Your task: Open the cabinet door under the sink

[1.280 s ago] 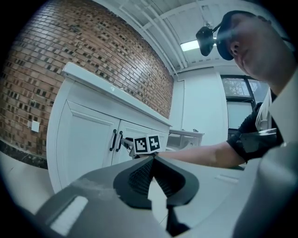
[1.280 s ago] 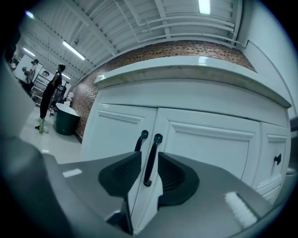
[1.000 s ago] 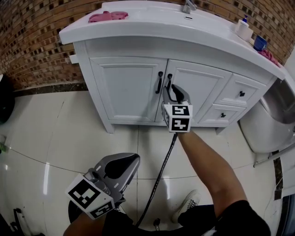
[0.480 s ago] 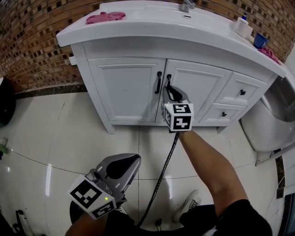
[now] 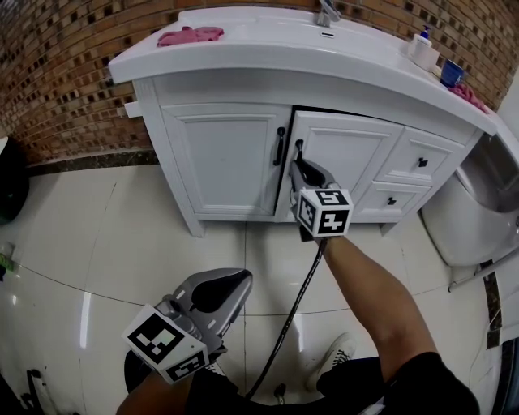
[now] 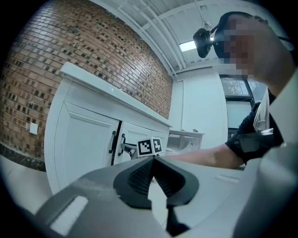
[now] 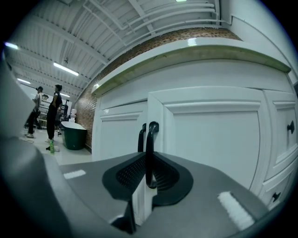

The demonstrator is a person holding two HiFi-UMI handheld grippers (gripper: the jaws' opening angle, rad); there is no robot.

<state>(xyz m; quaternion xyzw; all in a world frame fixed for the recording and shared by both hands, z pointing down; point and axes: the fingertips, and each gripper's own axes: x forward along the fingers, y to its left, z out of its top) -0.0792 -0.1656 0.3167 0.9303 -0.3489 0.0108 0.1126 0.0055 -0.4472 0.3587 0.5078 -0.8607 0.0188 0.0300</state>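
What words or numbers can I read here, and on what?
None can be read.
Black-and-white cubes on the right gripper, its jaws closing on the black door handle, and on the left gripper: square patterns only, no letters.
Small white bottle on the white sink top: any print too small to read.

Wall (image 5: 49, 73): rough brick, matt, mottled brown and dark.
Floor (image 5: 122, 235): large pale tiles, glossy, throwing back the ceiling lights.
Cabinet door (image 5: 349, 158): smooth white painted panel with a soft sheen.
Door handle (image 7: 150, 139): black, smooth, slightly shiny.
Sink top (image 5: 268, 44): glossy white, ceramic by the look.
Tap (image 5: 328, 12): bright polished metal.
Cloth (image 5: 190, 34): pink, soft, crumpled.
Left tongs (image 6: 153, 160): matt grey plastic shells; black ribbed pads (image 6: 139, 176), rubbery-looking.
Marker cube (image 5: 162, 344): matt, printed black and white.
Cable (image 5: 288, 316): black, smooth sheath.
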